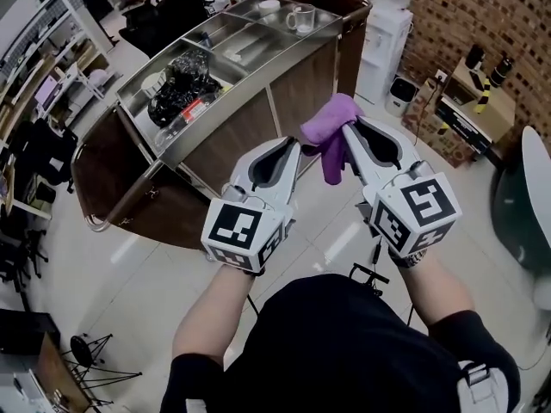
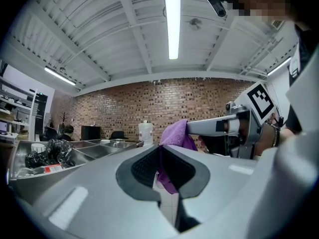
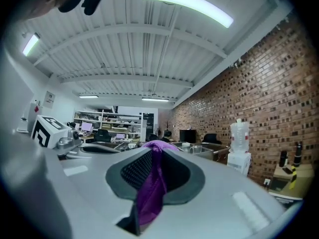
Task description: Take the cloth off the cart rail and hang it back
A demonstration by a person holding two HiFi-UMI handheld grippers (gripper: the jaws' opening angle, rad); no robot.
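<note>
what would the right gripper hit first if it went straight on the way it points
Beyond the purple cloth in its jaws, most likely the cart, at its steel top; depth is unclear.

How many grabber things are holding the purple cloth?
2. The left hand-held gripper pinches the purple cloth from the left. The right hand-held gripper pinches it from the right. Both are in front of the cart. None seems hidden.

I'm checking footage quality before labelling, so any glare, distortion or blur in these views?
Head view: sharp, edges bowed, purple cloth crisp. Left gripper view: fisheye, dark corners, ceiling tube blown out. Right gripper view: same fisheye, curved lamp glaring.
</note>
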